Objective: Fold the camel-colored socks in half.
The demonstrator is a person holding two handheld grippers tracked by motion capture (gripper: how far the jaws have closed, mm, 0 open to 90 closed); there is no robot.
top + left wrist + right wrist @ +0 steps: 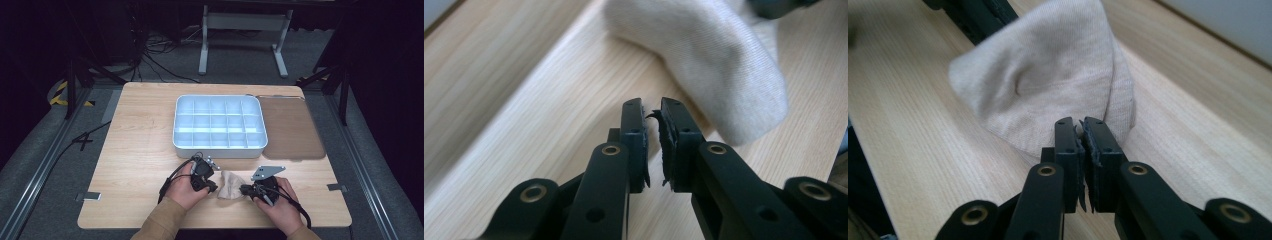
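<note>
A small beige cloth lies bunched on the wooden table near its front edge, between my two grippers. My left gripper sits at the cloth's left edge. In the left gripper view its jaws stand almost together with nothing between them, and the cloth lies just ahead and to the right. My right gripper is at the cloth's right edge. In the right gripper view its jaws are pinched on the near edge of the cloth, with a pale sliver showing between the tips.
A white tray divided into several compartments stands mid-table behind the grippers. A brown mat lies to its right. Bare wood stretches to the left of the tray. Beyond the table, cables and a metal stand sit on the floor.
</note>
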